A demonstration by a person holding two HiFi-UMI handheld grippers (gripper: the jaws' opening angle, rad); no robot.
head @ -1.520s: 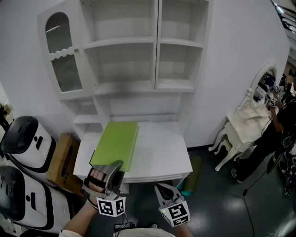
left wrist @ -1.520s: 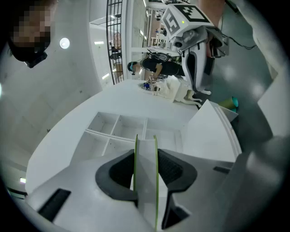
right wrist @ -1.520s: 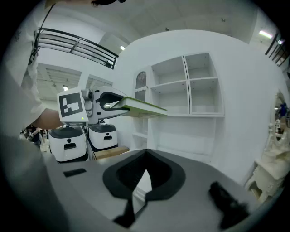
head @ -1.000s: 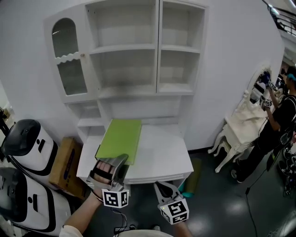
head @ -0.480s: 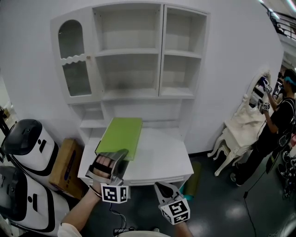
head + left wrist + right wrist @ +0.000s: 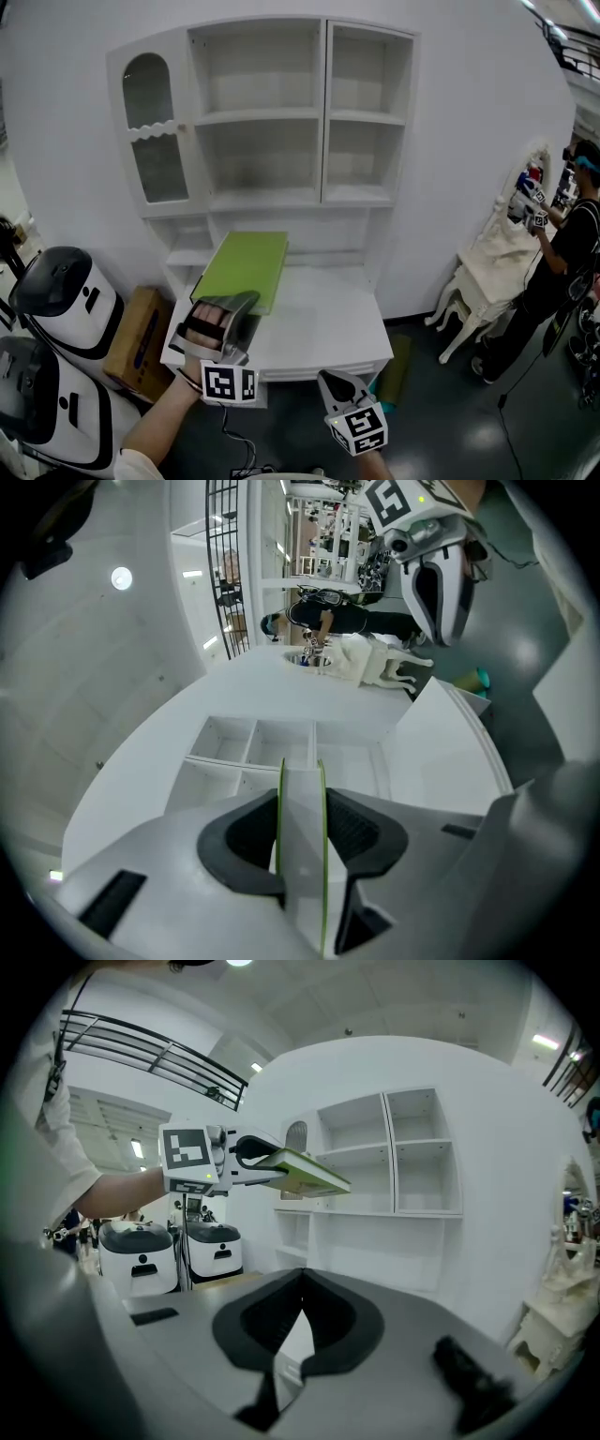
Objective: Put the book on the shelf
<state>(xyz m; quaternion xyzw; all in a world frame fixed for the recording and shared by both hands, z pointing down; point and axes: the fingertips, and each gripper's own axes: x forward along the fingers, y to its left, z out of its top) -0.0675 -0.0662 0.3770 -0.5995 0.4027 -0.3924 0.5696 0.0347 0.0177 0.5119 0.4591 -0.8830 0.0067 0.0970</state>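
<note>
Green book (image 6: 242, 268) near edge hidden inside left tool (image 6: 223, 311).

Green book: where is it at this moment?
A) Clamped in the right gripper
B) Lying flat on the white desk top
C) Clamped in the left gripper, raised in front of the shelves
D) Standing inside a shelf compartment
C: the green book sits clamped between the jaws of the left gripper, and the right gripper view shows it held in the air short of the white shelf unit.
</note>
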